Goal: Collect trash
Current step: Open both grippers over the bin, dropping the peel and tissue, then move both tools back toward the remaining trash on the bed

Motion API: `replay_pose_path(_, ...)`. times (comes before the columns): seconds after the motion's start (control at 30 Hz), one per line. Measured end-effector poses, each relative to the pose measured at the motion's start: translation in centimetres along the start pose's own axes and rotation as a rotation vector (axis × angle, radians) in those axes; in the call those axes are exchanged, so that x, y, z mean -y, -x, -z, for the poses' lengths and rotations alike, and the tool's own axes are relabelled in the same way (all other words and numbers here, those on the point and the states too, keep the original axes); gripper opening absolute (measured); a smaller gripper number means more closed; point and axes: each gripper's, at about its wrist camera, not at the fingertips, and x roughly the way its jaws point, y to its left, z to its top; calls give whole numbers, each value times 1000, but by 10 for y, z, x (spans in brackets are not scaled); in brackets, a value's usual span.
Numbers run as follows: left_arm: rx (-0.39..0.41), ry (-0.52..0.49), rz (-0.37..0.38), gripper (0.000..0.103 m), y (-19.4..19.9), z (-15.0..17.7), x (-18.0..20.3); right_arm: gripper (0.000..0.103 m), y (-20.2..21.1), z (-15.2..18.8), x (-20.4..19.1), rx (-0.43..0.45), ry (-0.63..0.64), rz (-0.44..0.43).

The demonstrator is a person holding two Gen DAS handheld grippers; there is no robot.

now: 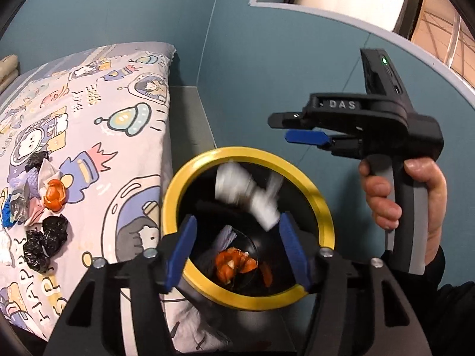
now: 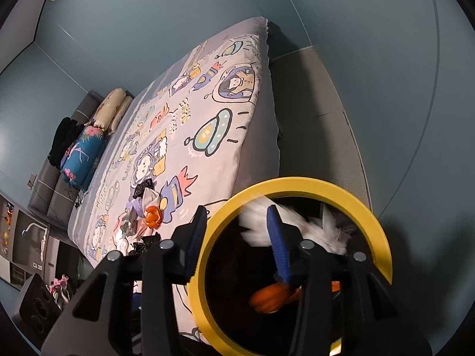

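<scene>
A black bin with a yellow rim (image 1: 172, 195) (image 2: 383, 231) stands on the floor beside the bed. Blurred white paper trash (image 1: 246, 190) (image 2: 302, 228) is in mid-air at the bin's mouth. Orange peel (image 1: 234, 264) (image 2: 270, 296) lies inside the bin. My left gripper (image 1: 237, 252) is open and empty right above the bin. My right gripper (image 2: 237, 243) is open and empty over the bin's rim; it also shows in the left wrist view (image 1: 305, 130). More trash lies on the bed: orange peel (image 1: 55, 194) (image 2: 153, 216), black plastic bags (image 1: 44, 243), crumpled wrappers (image 1: 17, 207).
The bed with a cartoon-print sheet (image 1: 104, 112) (image 2: 207, 124) takes up the left. Pillows and a folded blue quilt (image 2: 83, 154) lie at its far end. A blue-grey wall (image 1: 267, 59) stands behind the bin. A grey floor strip (image 2: 311, 133) runs between bed and wall.
</scene>
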Motion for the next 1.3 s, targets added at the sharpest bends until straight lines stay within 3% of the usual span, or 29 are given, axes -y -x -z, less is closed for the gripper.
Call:
replay_pose_path(0.2,39,46,-41,69,13,-6,-19,48,11,-2,-5,40,19,-44)
replay_pose_path(0.6,155,117,-190,88,56,-15,-67,72,20,2,-46,96,145,-164)
replay_pose_path(1.07,229,271,-364,95,111,-5,-150,89,-3,17,-119,106,308,-240)
replay_pose_path(1.3,226,369,-448,95,128,11,-201,92,-29,35,-157,72,438,-245)
